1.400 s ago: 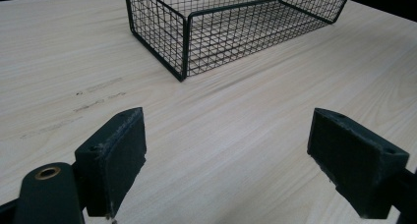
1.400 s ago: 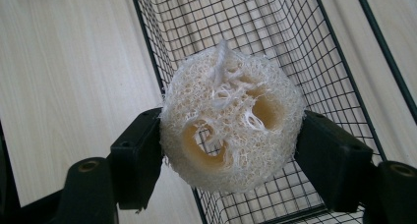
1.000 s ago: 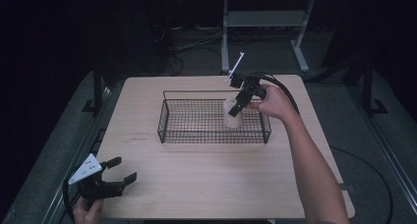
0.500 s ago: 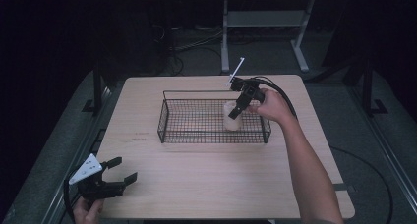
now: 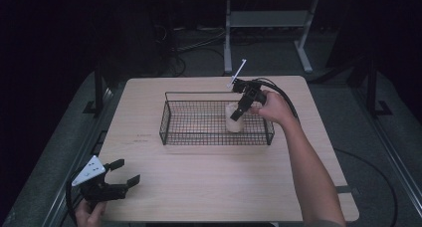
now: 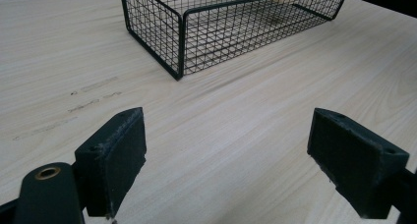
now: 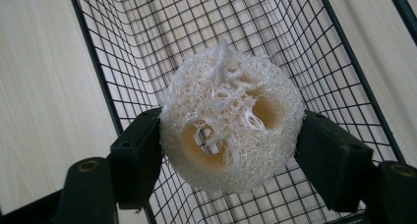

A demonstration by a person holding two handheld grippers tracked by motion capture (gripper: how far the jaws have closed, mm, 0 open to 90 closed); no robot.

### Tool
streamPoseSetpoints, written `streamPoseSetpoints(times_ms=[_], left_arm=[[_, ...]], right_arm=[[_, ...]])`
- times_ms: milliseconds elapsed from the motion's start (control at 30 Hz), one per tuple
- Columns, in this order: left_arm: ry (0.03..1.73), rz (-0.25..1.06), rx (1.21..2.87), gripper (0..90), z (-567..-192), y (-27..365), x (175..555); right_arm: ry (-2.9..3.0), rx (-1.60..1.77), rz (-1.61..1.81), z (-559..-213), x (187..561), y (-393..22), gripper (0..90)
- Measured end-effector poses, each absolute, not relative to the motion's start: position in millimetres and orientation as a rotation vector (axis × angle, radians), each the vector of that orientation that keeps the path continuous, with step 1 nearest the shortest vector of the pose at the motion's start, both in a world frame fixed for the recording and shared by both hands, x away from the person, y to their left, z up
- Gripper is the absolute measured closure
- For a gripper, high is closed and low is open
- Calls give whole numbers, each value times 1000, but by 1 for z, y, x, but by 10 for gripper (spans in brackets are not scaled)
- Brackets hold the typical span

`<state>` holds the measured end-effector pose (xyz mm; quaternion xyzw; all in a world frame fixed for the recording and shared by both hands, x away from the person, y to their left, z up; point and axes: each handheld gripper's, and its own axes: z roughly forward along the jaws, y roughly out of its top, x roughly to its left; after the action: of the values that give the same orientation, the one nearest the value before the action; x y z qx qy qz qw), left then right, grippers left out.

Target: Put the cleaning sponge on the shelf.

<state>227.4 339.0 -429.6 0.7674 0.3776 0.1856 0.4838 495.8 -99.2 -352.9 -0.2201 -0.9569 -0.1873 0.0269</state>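
Observation:
A pale loofah sponge (image 7: 231, 121) sits between the jaws of my right gripper (image 7: 231, 150), which is shut on it over the inside of a black wire basket (image 7: 123, 62). From above, the loofah (image 5: 233, 118) stands upright at the right end of the basket (image 5: 199, 137), with my right gripper (image 5: 240, 111) reaching in from the far right side. My left gripper (image 5: 122, 173) rests low at the table's near left corner, open, nothing between its jaws. In the left gripper view, my left gripper (image 6: 226, 150) faces the basket's near corner (image 6: 179, 42).
The light wooden table (image 5: 224, 187) has broad bare room in front of the basket. A white stick-like marker (image 5: 239, 71) stands off my right gripper. Black cables (image 5: 283, 95) trail from that gripper. A metal stand (image 5: 268, 23) is on the dark floor behind.
My right gripper has lowered the loofah a little deeper into the basket's right end. The left gripper has stayed in place.

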Motion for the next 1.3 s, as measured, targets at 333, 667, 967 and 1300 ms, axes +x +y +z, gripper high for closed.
streamPoseSetpoints(times_ms=[333, 667, 967, 1300], left_arm=[[922, 453, 1867, 141, -430, 340, 227], [914, 452, 1874, 141, -429, 340, 227], [916, 454, 1871, 141, -429, 341, 226], [920, 454, 1869, 141, -429, 341, 225]], right_arm=[[-2932, -684, -592, -366, 498, -95, 285], [-2917, -708, -566, -378, 499, -97, 284], [-2920, -706, -553, -385, 500, -93, 283], [-2918, -736, -587, -389, 499, -99, 242]])
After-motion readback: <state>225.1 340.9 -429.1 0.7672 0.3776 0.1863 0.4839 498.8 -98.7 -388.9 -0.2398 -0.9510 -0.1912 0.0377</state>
